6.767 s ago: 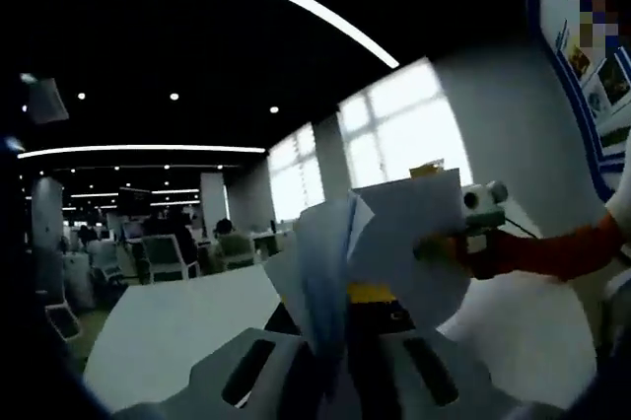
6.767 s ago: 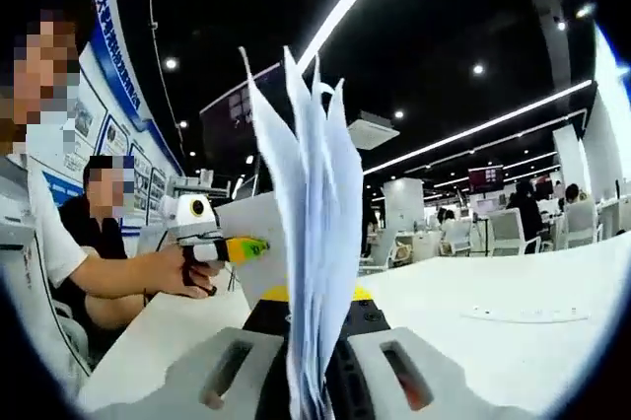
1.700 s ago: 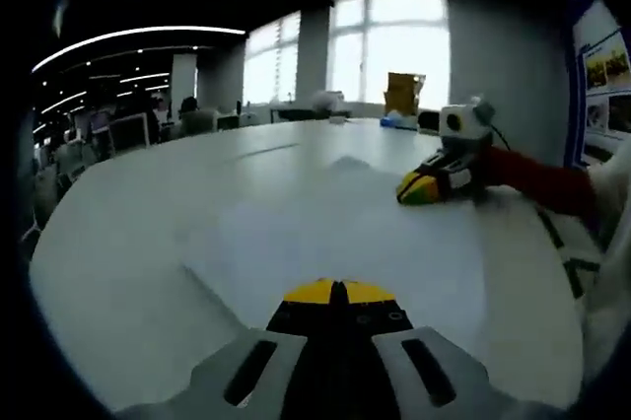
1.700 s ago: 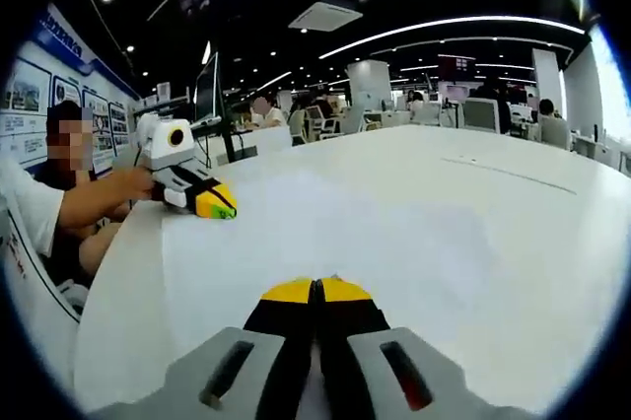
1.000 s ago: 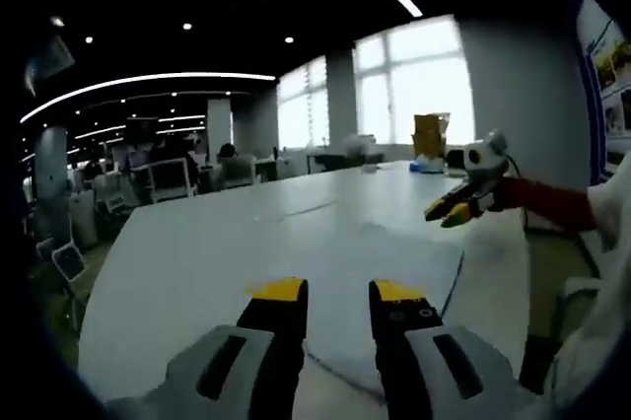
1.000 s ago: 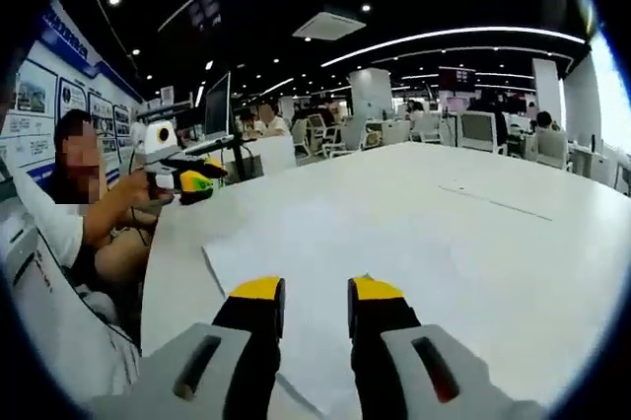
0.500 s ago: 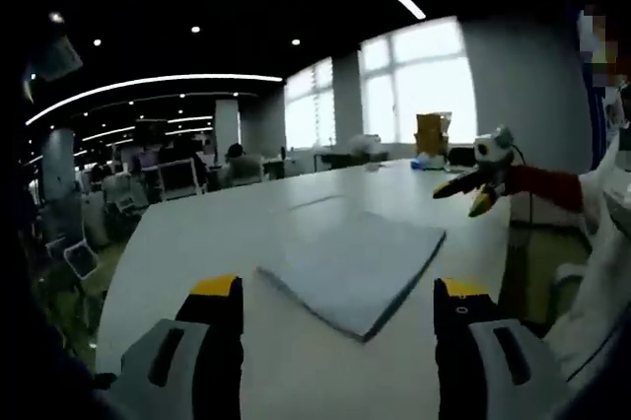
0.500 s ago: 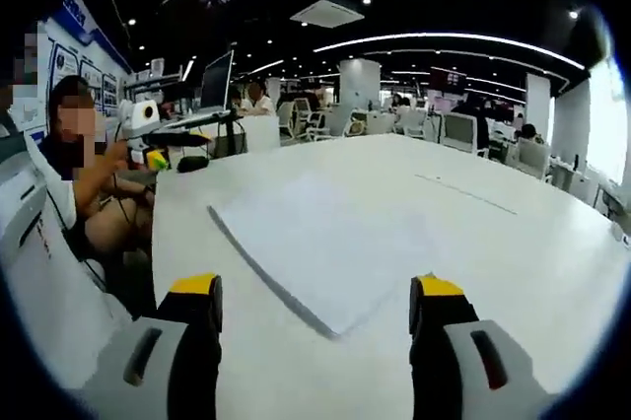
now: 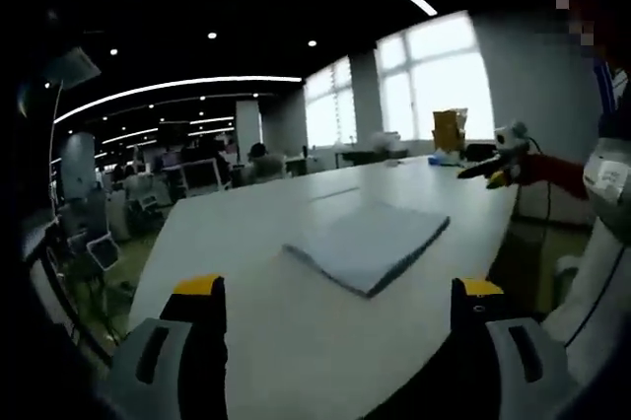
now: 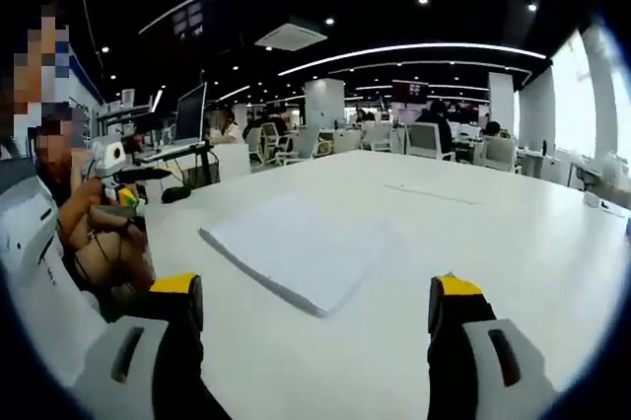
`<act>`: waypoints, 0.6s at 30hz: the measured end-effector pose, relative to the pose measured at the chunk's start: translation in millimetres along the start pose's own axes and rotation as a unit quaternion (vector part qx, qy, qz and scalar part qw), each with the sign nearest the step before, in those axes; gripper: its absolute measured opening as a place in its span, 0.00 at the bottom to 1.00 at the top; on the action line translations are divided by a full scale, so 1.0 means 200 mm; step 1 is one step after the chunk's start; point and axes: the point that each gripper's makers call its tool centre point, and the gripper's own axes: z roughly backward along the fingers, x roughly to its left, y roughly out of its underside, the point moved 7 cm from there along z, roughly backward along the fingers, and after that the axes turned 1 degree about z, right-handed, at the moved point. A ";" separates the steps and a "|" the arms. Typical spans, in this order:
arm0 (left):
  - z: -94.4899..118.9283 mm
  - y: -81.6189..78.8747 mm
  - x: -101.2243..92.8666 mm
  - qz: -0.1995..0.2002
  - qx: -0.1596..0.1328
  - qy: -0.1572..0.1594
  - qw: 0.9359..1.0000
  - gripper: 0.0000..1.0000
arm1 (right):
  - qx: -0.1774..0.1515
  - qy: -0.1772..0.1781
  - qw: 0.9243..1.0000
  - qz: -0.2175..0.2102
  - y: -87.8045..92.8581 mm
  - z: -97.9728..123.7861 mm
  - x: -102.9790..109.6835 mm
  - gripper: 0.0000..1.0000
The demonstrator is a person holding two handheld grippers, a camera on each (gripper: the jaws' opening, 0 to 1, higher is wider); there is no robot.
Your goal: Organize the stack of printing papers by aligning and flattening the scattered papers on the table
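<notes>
A neat, flat stack of white printing papers (image 9: 367, 245) lies on the white table (image 9: 246, 243), its edges lined up. In the left gripper view my left gripper (image 9: 337, 294) is held wide open, drawn back from the stack, with nothing between its yellow-tipped fingers. The same paper stack (image 10: 292, 250) lies ahead in the right gripper view, where my right gripper (image 10: 314, 292) is also wide open and empty, off the papers. The right gripper (image 9: 498, 172) shows far right in the left gripper view, the left gripper (image 10: 123, 188) far left in the right gripper view.
The big white table (image 10: 493, 243) stretches away beyond the stack. A person (image 10: 69, 213) sits at its near edge. Office chairs (image 10: 424, 139), monitors (image 10: 190, 114) and several people stand at desks in the background. A cardboard box (image 9: 449, 130) stands by the windows.
Both grippers let go of the stack, opened fully and pulled back from it. The papers went from being held upright, to pressed flat, to lying free on the table.
</notes>
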 end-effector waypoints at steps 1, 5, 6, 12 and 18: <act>0.01 0.00 -0.01 0.003 -0.001 0.000 1.000 0.97 | -0.003 0.000 1.000 0.000 0.01 0.01 0.01 0.90; 0.05 0.03 -0.03 0.013 0.003 -0.007 1.000 0.97 | -0.003 -0.002 1.000 -0.010 0.04 0.06 0.04 0.90; 0.07 0.04 -0.04 0.014 0.007 -0.011 1.000 0.97 | -0.001 -0.003 1.000 -0.011 0.05 0.06 0.04 0.90; 0.15 0.14 -0.08 0.061 0.007 -0.035 0.997 0.97 | -0.023 0.014 1.000 -0.008 0.07 0.14 0.04 0.90; 0.22 0.18 -0.07 0.044 0.026 -0.058 0.997 0.97 | -0.020 0.024 0.999 -0.023 0.11 0.16 0.03 0.90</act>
